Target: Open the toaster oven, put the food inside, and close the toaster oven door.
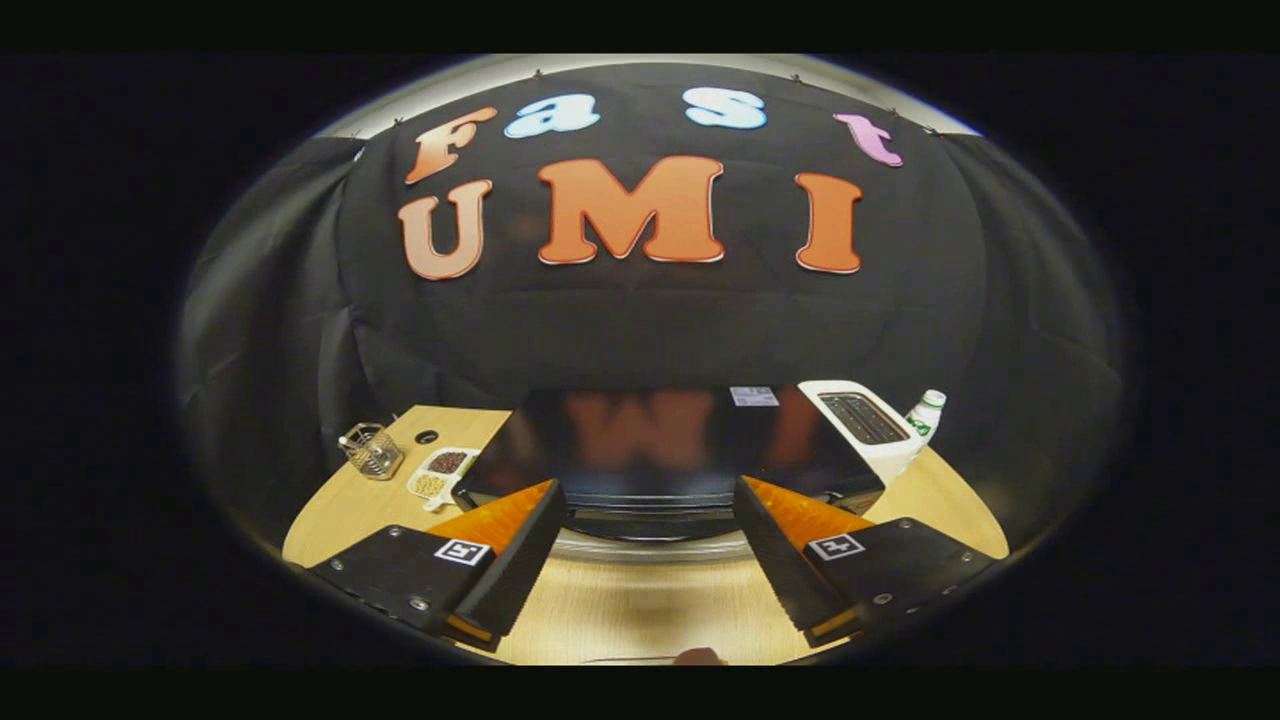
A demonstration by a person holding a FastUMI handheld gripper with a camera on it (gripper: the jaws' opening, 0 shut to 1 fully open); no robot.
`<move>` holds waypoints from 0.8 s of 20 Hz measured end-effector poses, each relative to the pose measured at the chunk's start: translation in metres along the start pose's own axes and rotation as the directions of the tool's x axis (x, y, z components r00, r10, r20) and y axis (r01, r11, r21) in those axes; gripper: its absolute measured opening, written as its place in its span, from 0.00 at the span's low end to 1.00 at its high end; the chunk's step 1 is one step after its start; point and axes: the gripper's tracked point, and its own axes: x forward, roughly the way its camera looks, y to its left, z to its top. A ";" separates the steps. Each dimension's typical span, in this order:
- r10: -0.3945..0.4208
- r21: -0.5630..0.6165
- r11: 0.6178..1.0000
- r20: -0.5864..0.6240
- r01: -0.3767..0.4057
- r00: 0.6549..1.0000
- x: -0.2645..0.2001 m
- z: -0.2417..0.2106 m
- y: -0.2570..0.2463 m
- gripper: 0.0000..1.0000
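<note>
**Gripper open above the black toaster oven**

The toaster oven (640, 440) sits on the wooden table (640, 610), just ahead of the fingers. It lies longways from side to side, across the way the gripper points. We look down on its flat, shiny black top. Its front faces the gripper, and a shiny bar runs along that front edge, between the two fingertips. That bar looks like the door handle. The door itself is hard to see from up here, so I cannot tell for sure if it is shut.

The gripper (650, 510) has its jaws wide apart. They hold nothing. The two fingers sit on each side of the front of the oven, and I cannot tell if they touch it.

A white toaster (865, 425) stands at the right back corner of the oven. The oven hides its lower part. A small white bottle with a green label (925, 412) peeks out just behind the toaster.

To the left of the oven lies a white dish (440, 472) with two parts. One part holds dark bits and the other holds pale bits. They are too small to name. Farther left stands a little wire basket (372, 450). I cannot make out what is in it.

A small brown thing (697, 657) shows at the near edge of the table, mostly cut off.
</note>
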 end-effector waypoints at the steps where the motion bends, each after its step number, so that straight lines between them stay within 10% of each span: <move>1: -0.005 -0.002 1.000 -0.015 0.005 1.000 0.007 -0.004 0.000 1.00; 16: -0.017 0.008 1.000 -0.078 0.018 0.997 0.030 -0.024 -0.002 1.00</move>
